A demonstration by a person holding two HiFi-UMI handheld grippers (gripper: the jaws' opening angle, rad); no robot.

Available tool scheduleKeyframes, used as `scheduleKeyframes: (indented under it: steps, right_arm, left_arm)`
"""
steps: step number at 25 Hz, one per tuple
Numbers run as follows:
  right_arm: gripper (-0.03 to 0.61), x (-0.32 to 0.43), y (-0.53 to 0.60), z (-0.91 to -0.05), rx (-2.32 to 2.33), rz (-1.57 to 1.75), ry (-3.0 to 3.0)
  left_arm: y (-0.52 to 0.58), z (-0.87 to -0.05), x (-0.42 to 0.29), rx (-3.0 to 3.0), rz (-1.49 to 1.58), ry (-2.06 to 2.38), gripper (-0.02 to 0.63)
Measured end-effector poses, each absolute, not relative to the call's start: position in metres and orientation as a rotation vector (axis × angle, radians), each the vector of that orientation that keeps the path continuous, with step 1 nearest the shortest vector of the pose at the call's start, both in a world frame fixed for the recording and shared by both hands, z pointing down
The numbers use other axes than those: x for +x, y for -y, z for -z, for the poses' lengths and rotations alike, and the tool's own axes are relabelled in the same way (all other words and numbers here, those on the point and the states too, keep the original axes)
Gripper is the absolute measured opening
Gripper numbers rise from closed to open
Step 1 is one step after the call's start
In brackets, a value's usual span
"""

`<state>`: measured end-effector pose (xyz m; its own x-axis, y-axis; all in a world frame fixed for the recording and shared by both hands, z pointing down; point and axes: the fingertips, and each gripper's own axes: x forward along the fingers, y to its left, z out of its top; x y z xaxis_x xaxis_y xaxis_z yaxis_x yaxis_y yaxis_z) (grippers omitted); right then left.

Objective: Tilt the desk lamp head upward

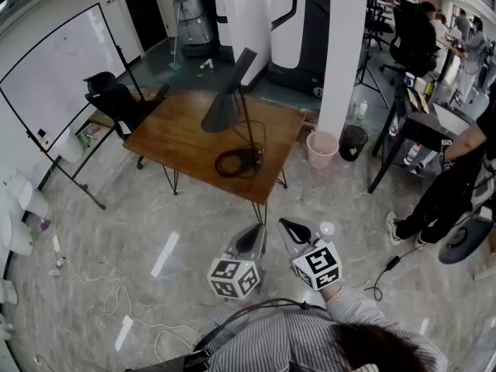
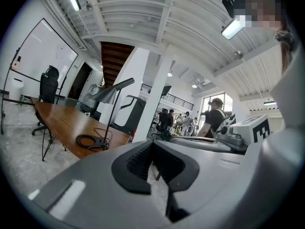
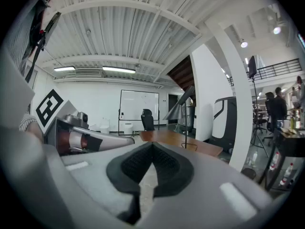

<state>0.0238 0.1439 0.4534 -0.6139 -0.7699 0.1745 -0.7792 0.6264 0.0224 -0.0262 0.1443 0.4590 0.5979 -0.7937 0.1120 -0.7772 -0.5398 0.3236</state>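
The desk lamp [image 1: 232, 122] is seen at the centre of the head view, standing on a brown wooden table [image 1: 178, 134]. Its dark cone-shaped lamp head [image 1: 222, 111] is tilted downward, with the wide opening turned toward the lower left of the frame. Its round base [image 1: 239, 162] is set near the table edge closest to the bottom of the frame.

The left gripper [image 1: 252, 241] and the right gripper [image 1: 293, 229] are held side by side at the lower centre of the head view. Both are over the grey floor [image 1: 155, 231], well apart from the table, and are aimed roughly level toward it. In the left gripper view the jaws are closed tip to tip with nothing between them, and the lamp is seen left of centre beyond them. In the right gripper view the jaws are likewise brought together and empty, and the lamp is seen right of centre above them.

A whiteboard [image 1: 58, 76] and a black office chair [image 1: 116, 99] are found at the upper left of the head view. A white pillar [image 1: 345, 53] and a pink bin [image 1: 322, 149] are placed right of the table. A person [image 1: 449, 184] is seen at the right edge
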Motion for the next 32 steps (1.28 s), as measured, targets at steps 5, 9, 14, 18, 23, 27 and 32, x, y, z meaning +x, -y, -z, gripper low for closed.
scheduleKeyframes:
  steps: [5,9,14,18,23,27,32]
  right_arm:
    - [0.002,0.017,-0.144,-0.462,1.258,-0.084,2.668]
    - [0.002,0.016,-0.141,-0.464,1.247,-0.089,2.661]
    - [0.002,0.018,-0.138,-0.462,1.256,-0.087,2.662]
    - [0.002,0.024,-0.135,-0.468,1.254,-0.115,2.651]
    - [0.002,0.029,-0.126,-0.462,1.269,-0.130,2.697]
    - [0.002,0.035,-0.119,-0.446,1.267,-0.078,2.770]
    - [0.003,0.050,-0.102,-0.447,1.244,-0.036,2.777]
  left_arm:
    - [-0.143,-0.463,-0.029,2.478,0.064,1.277,0.000]
    - [-0.138,-0.464,-0.033,2.467,0.061,1.292,0.000]
    - [-0.133,-0.465,-0.034,2.461,0.055,1.302,-0.001]
    - [-0.129,-0.467,-0.028,2.455,0.053,1.287,0.000]
    - [-0.123,-0.469,-0.024,2.449,0.050,1.285,-0.001]
    - [-0.115,-0.469,-0.023,2.438,0.048,1.314,0.000]
    - [-0.098,-0.474,-0.023,2.422,0.048,1.367,0.000]
